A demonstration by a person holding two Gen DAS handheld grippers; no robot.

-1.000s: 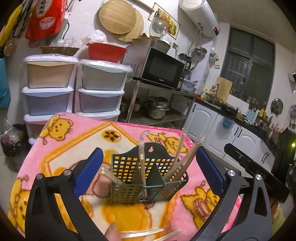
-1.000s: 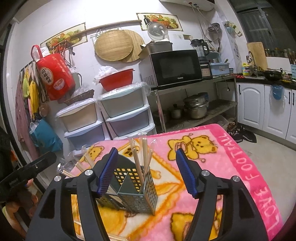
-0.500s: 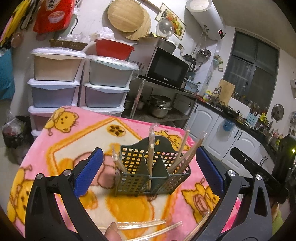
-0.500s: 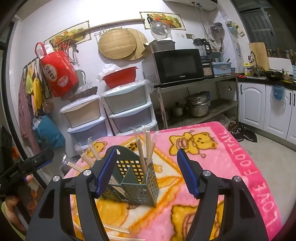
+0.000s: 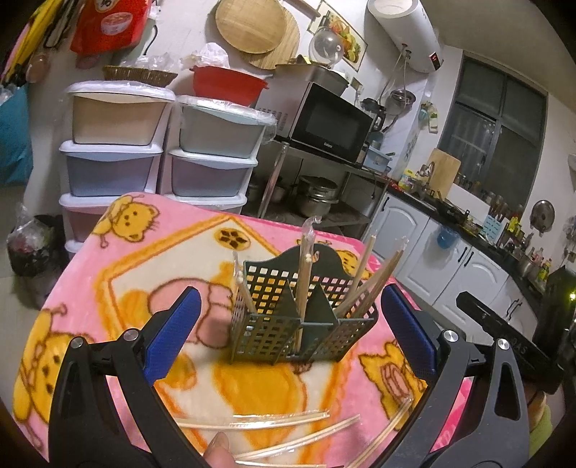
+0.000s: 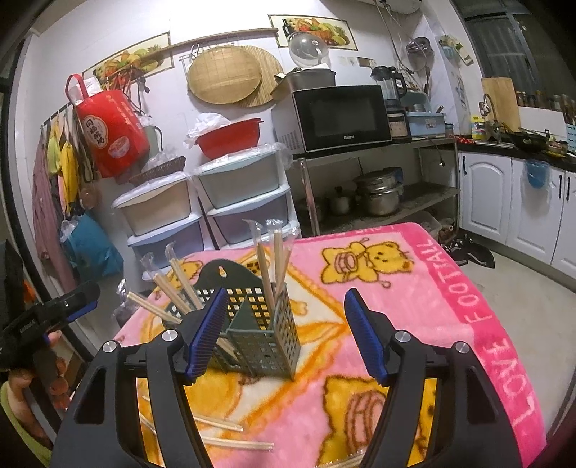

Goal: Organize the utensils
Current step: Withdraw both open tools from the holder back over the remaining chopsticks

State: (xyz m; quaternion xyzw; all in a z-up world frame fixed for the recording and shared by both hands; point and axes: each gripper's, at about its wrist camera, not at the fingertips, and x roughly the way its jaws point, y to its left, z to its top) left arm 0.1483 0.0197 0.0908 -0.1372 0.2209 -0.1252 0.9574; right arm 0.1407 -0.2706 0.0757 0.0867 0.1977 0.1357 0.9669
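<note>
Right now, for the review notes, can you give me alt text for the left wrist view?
A dark green perforated plastic utensil caddy stands on a pink cartoon-bear blanket, holding plastic-wrapped wooden chopsticks upright in its compartments. The open blue-padded left gripper frames it, holding nothing. More wrapped chopsticks lie loose on the blanket in front of the caddy.

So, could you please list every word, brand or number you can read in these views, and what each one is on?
"LOVE FOOTBALL": along the pink border of the blanket.
"Galanz": front of the black microwave.
Red bag hanging on the wall: Chinese characters in a white circle, too blurred to read.
Water heater: a small red display, too small to read.
Black gripper body at the right edge: white lettering, not legible.
</note>
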